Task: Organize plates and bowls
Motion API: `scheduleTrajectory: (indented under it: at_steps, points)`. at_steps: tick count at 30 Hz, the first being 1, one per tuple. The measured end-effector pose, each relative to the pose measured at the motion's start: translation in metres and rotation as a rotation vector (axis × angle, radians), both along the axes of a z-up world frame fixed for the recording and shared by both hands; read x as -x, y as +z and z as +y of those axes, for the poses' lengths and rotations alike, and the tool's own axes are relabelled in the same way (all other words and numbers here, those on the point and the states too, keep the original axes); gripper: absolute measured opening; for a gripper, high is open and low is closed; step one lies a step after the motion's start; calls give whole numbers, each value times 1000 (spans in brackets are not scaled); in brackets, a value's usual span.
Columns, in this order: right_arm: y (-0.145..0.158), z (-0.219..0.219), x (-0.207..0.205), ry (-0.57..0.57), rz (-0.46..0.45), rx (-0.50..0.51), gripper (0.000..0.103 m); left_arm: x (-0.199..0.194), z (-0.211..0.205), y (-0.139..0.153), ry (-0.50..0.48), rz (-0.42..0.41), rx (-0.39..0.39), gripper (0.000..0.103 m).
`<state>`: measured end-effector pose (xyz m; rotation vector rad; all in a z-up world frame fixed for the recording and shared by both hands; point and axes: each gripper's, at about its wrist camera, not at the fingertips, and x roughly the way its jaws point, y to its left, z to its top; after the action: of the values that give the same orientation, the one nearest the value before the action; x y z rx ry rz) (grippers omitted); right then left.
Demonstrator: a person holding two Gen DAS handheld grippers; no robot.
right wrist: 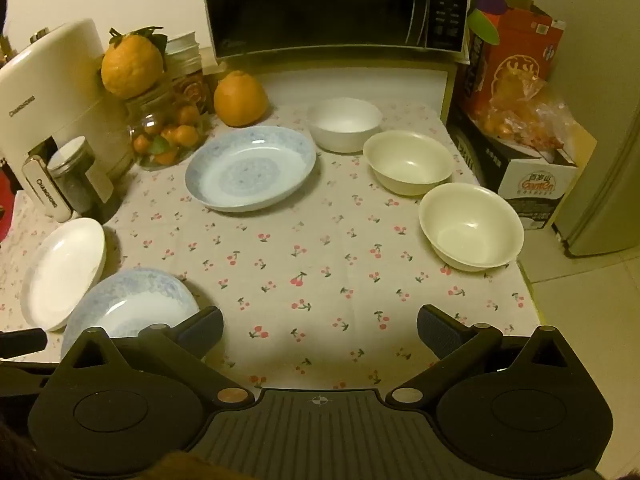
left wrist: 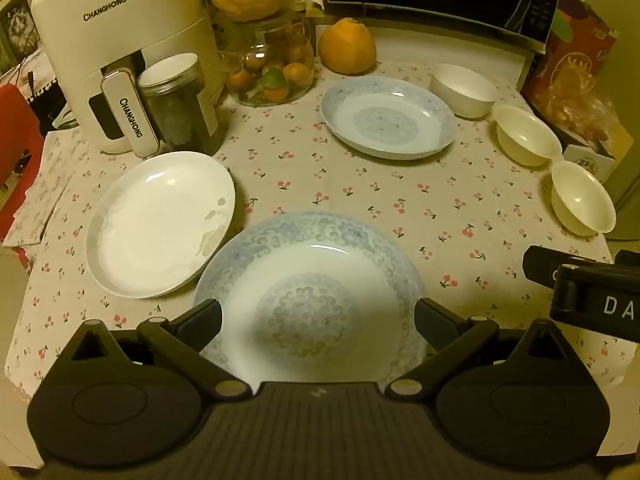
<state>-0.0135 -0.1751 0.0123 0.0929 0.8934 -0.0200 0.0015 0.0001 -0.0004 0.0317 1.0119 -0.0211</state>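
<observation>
Nothing is stacked yet. Three plates (left wrist: 160, 220) and three bowls (right wrist: 472, 226) sit apart on the cherry tablecloth (right wrist: 312, 248). The microwave (right wrist: 332, 4), kettle (left wrist: 116, 48) and fruit jar (left wrist: 272, 68) crowd the back. The left gripper (left wrist: 318, 322) hangs wide open over the near blue plate (left wrist: 308, 280). The right gripper (right wrist: 320, 326) is open and empty too.

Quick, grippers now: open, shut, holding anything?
Left gripper: open, empty, above the near blue plate.
Right gripper: open, empty, over bare tablecloth.
</observation>
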Motion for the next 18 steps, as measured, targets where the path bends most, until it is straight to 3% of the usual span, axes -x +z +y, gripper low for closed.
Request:
scheduleTrajectory:
  at_steps: [18]
  points:
    - [-3, 8, 0, 9, 1, 0, 103, 1, 4, 2, 11, -12, 3, 103]
